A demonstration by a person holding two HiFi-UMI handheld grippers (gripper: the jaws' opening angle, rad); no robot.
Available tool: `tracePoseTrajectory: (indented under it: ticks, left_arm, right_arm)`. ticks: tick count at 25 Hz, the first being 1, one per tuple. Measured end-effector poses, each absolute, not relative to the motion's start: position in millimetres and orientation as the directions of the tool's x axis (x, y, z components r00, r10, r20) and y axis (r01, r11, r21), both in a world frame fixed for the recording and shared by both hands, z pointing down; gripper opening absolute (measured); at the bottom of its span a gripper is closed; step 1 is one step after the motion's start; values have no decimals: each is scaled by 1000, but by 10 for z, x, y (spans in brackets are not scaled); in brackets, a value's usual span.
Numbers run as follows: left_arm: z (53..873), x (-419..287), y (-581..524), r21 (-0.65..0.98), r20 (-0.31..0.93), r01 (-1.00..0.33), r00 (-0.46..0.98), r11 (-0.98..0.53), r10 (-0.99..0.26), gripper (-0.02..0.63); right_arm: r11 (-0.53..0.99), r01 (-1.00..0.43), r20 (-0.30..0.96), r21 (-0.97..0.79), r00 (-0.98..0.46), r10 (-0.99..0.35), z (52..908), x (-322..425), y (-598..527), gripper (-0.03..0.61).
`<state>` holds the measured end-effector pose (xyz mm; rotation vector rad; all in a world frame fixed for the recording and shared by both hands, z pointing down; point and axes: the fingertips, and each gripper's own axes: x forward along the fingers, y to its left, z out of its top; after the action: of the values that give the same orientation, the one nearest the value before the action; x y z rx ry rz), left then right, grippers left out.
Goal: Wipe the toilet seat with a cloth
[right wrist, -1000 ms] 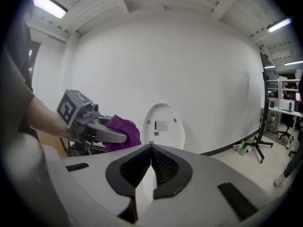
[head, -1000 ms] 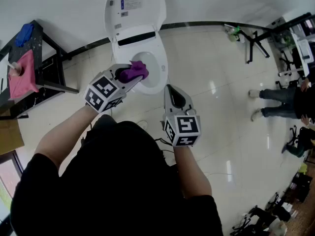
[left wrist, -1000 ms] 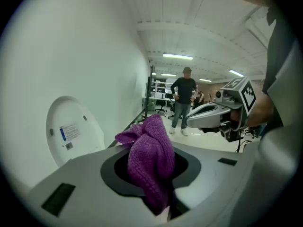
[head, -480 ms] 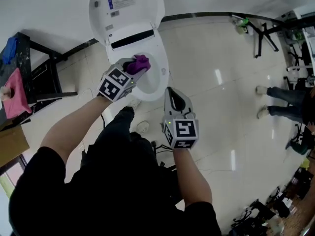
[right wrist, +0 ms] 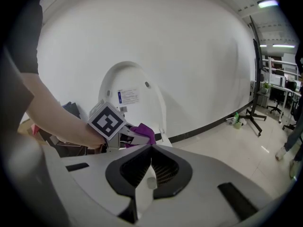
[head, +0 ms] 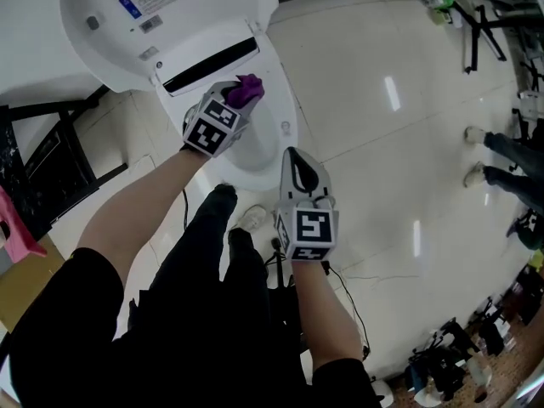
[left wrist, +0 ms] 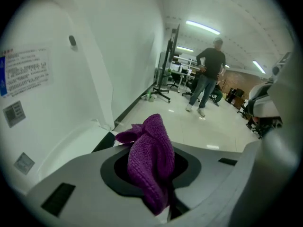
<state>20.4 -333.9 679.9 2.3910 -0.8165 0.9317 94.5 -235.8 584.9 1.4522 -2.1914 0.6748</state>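
Where the head view looks down, the left gripper [head: 240,102] has its fingers clenched on a purple cloth [head: 247,90] over the back of the toilet seat [head: 287,143], just below the raised lid [head: 161,15]. The right gripper [head: 295,155] hangs nearer the person, by the seat's front.

Left gripper view — the cloth bulges up between the fingers, with the lid to their left.

Right gripper view — the fingers are pressed together on nothing, and the cloth lies ahead of them.

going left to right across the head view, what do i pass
pink cloth at the left edge -> left tongs gripping the purple knitted cloth -> right tongs, shut and empty -> bystander's jeans-clad legs
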Motion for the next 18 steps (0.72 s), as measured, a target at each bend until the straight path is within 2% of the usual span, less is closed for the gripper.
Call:
tracePoseTrajectory:
  ticks: [10,18]
  left_arm:
    - [8043,399,-4139,148,784,-725,501,-673,-367,95]
    - [8625,461,-4251,113,834,-741,434,-662,-342,94]
  right_arm:
    - [288,-926,632,-245,-378,-676,6594,1016,-2692,15]
    - [268,-922,630,-280,-387,-673,6794,1054,-2737,15]
